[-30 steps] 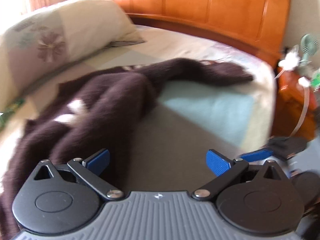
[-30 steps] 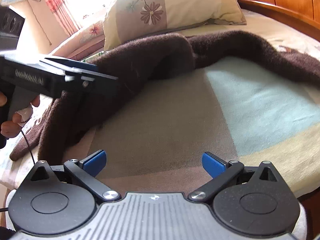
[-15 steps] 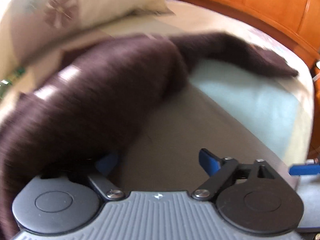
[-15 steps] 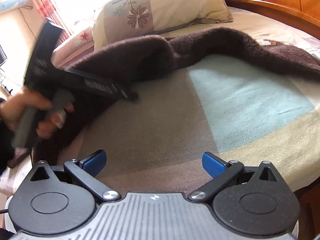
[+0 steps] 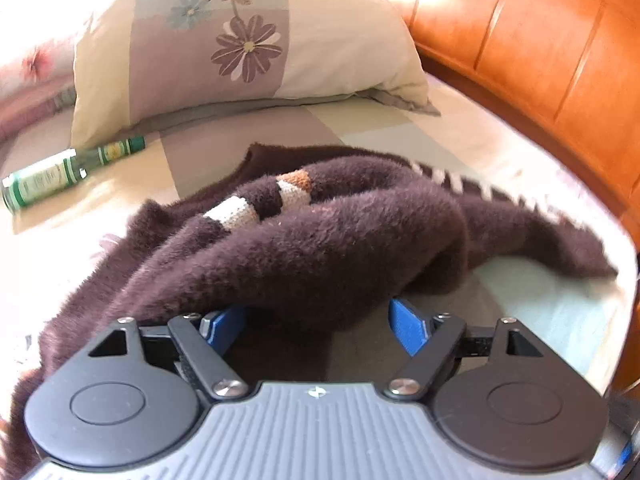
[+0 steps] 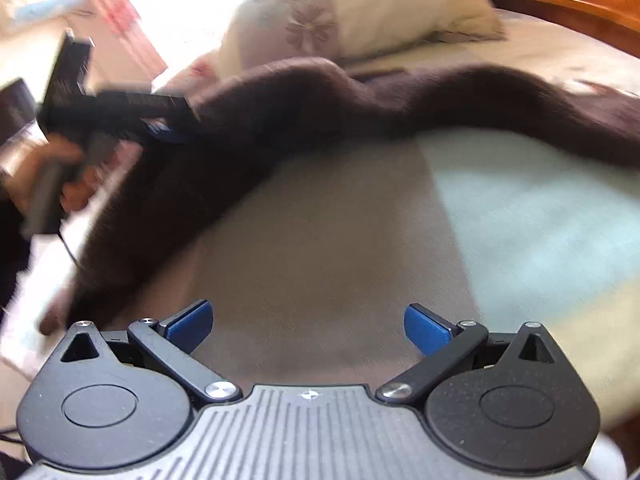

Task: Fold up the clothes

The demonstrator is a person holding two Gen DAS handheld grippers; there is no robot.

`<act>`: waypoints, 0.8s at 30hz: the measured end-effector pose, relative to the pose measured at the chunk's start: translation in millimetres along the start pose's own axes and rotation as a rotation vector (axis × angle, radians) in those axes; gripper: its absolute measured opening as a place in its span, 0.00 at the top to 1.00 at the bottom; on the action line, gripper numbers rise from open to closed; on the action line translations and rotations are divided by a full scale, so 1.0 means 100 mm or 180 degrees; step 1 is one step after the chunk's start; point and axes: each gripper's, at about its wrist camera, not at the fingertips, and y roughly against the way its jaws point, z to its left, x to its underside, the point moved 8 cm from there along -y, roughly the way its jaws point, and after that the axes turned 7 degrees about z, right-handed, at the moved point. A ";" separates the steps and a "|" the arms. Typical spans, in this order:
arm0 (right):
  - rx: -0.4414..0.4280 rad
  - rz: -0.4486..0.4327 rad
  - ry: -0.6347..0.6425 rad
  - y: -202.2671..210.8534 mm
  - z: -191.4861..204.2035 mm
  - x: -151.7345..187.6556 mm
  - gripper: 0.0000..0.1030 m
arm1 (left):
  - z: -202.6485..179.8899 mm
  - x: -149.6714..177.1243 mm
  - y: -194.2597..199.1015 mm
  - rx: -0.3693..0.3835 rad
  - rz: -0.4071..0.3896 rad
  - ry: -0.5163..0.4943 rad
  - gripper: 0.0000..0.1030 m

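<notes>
- The dark brown fuzzy sweater (image 5: 320, 240) lies crumpled across the patchwork bedspread (image 5: 540, 312), with white and orange-brown patches showing on one fold and a row of pale stitches along its far edge.
- The left gripper (image 5: 316, 320) has its blue-padded jaws spread wide; a thick fold of the sweater drapes over and between them, touching the left pad, but it is not pinched.
- The right gripper (image 6: 306, 326) hovers over bare bedspread with its jaws wide apart and nothing between them; the sweater (image 6: 360, 112) stretches across the bed beyond it.
- In the right wrist view, a hand (image 6: 52, 176) grips the handle of the left gripper, whose fingers reach into the sweater's raised fold; that view is blurred.
- A flowered pillow (image 5: 248, 44) rests against the orange wooden headboard (image 5: 540, 48). Grey writing along its top edge is too small to read.
- A green bottle (image 5: 68, 172) lies on its side beside the pillow; its white label carries print that cannot be made out.
</notes>
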 end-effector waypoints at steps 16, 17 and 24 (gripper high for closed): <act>-0.0722 -0.0345 0.0159 -1.32 0.14 -1.38 0.00 | 0.08 0.21 0.08 0.0037 -0.0091 -0.0243 0.18; -0.0732 -0.0382 0.0156 -1.37 0.14 -1.38 0.00 | 0.08 0.22 0.11 0.0051 -0.0108 -0.0225 0.18; -0.0983 -0.0927 0.0379 -0.80 0.37 -1.50 0.00 | 0.06 0.34 0.33 0.0150 -0.0229 -0.0097 0.15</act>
